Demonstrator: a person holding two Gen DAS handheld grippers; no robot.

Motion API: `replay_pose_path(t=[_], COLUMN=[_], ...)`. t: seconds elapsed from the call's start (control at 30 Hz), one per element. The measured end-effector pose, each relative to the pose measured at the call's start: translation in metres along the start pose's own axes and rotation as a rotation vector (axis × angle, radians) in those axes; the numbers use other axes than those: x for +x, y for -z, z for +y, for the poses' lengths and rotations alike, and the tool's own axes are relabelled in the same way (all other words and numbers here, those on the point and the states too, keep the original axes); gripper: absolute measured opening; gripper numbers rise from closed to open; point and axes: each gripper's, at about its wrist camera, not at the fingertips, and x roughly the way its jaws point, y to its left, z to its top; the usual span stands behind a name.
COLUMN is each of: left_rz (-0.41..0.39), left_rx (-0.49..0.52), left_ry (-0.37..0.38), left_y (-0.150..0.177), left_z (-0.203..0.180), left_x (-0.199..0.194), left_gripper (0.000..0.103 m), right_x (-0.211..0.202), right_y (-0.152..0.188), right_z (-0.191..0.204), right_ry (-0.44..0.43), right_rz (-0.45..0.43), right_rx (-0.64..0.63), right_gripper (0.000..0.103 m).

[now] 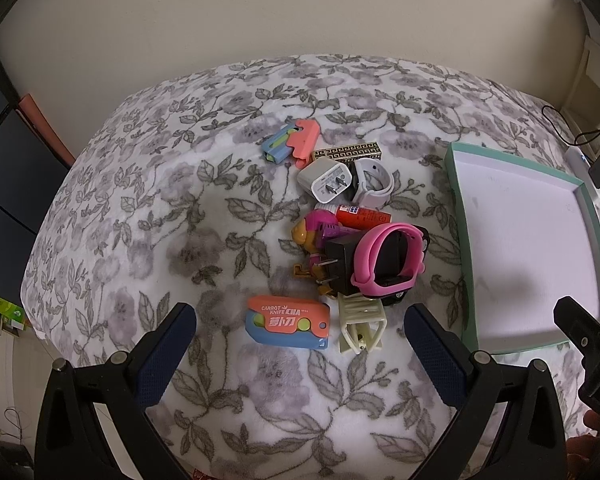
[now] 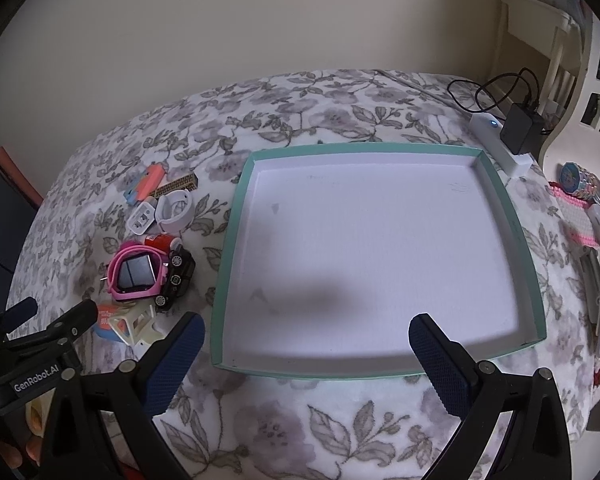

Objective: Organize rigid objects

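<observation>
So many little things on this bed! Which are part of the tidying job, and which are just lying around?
Part of the job:
- carrot knife toy
- pink watch
- white charger plug
- white watch
- dog figure
- teal tray, nothing in it yet
- left gripper and right gripper, both open

Just lying around:
- black adapter with cable
- floral blanket

The orange-and-blue toy knife (image 1: pixel 287 322) lying on the floral blanket carries white print reading "CARROT KNIFE" with larger letters "CHA" beside it, and Chinese characters below on its blue part. In the right wrist view, the black body of the left gripper (image 2: pixel 40 320) bears the white brand "GenRobot.AI". The label on the small red tube (image 1: pixel 362 215) is too small to read.
</observation>
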Motion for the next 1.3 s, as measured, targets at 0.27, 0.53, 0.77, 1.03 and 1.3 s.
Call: replay_pose_path(t=[0.27,0.53,0.77,1.03,1.3], left_rz=[0.001,0.002,0.002,0.027,0.056], left_rx=[0.0,0.001,0.001,-0.059,-0.124], left_ry=[-0.001,-0.001,-0.001,0.061,0.018], left_y=[0.0,0.0,0.0,-0.001,-0.013], left_z=[0.0,0.0,-0.001,0.012,0.053], left_x=[0.0,0.0,0.0,0.002,0.008], left_gripper=[0.103,0.103,0.103,0.103,0.103], right_x=[0.001,0.002,0.003,-0.003,0.005], right_y=[0.001,0.001,0.002,-0.001,-0.007], right_z=[0.001,0.0,0.001,0.011,0.058], right_ry=[0.006,0.007,0.008,-0.049,-0.143], right_rz=[0.005,0.008,0.009,-0.029,-0.014], right_rx=[-0.003,-0.002,-0.002,-0.035,-0.149], right_gripper=[0.103,0.103,0.103,0.103,0.103])
